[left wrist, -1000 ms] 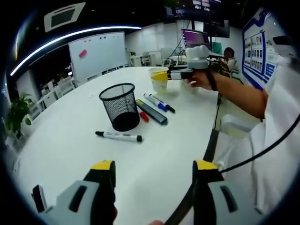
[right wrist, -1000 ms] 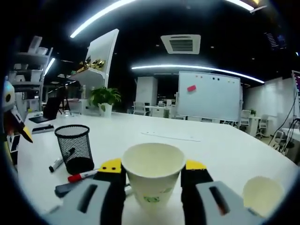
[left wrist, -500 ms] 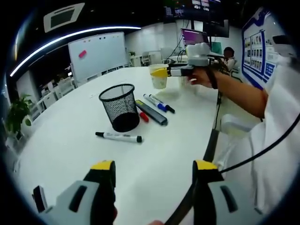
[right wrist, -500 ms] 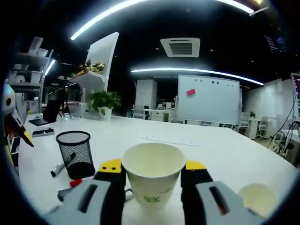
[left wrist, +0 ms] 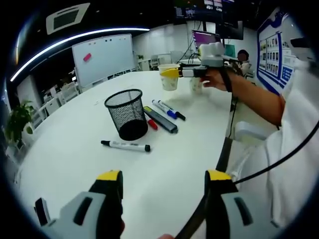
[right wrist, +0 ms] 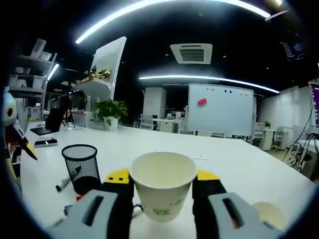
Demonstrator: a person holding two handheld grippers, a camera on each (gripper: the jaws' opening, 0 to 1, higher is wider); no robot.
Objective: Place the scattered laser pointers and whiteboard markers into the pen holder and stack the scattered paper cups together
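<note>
While my left gripper (left wrist: 162, 181) idles low with its jaws spread on nothing, the left gripper view tells me little is done: the mesh pen holder (left wrist: 125, 112) looks empty, one marker (left wrist: 125, 145) lies in front of it, and more pens (left wrist: 164, 111) sit just beside it. Across the table, an outstretched arm carries a paper cup (left wrist: 169, 77) aloft.

From the right gripper view, my right gripper (right wrist: 162, 183) is clamped on that cup (right wrist: 162, 184), level and upright. A second cup (right wrist: 269, 214) waits lower right, so stacking remains.
</note>
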